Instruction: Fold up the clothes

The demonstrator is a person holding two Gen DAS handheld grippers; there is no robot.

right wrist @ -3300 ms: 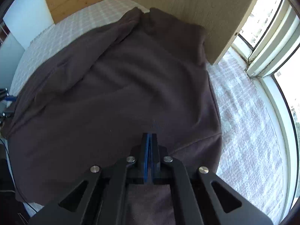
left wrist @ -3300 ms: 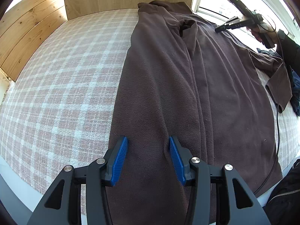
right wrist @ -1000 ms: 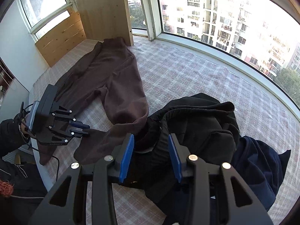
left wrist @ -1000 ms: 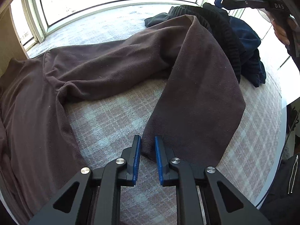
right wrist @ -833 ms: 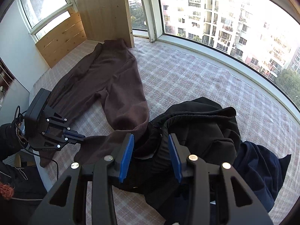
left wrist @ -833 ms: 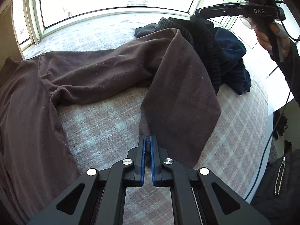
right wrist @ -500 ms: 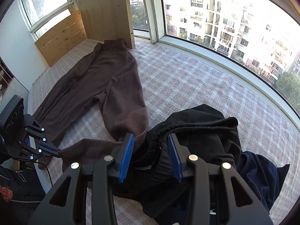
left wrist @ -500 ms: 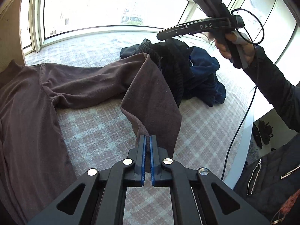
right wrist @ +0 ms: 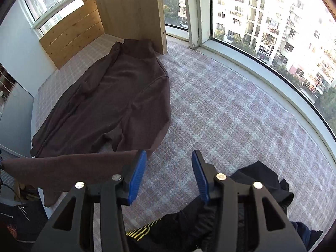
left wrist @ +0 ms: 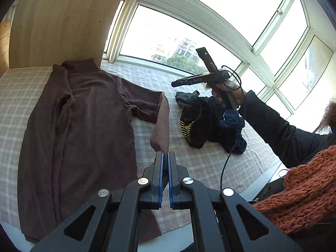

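Note:
A brown long-sleeved top lies spread on the pink checked bed cover. My left gripper is shut on the cuff of its right sleeve and holds it lifted above the bed. The top also shows in the right wrist view, with the raised sleeve stretched to the left. My right gripper is open and empty in the air over the bed cover. It also shows in the left wrist view, held up in a hand.
A heap of dark clothes lies right of the top, below my right gripper. A wooden panel stands at the top's collar. Windows curve round the bed's far side. A cable hangs from the right hand.
My left gripper closed on the sleeve cuff, lifted it off the bed and drew it back toward the top's body. My right gripper rose away from the dark heap, still open.

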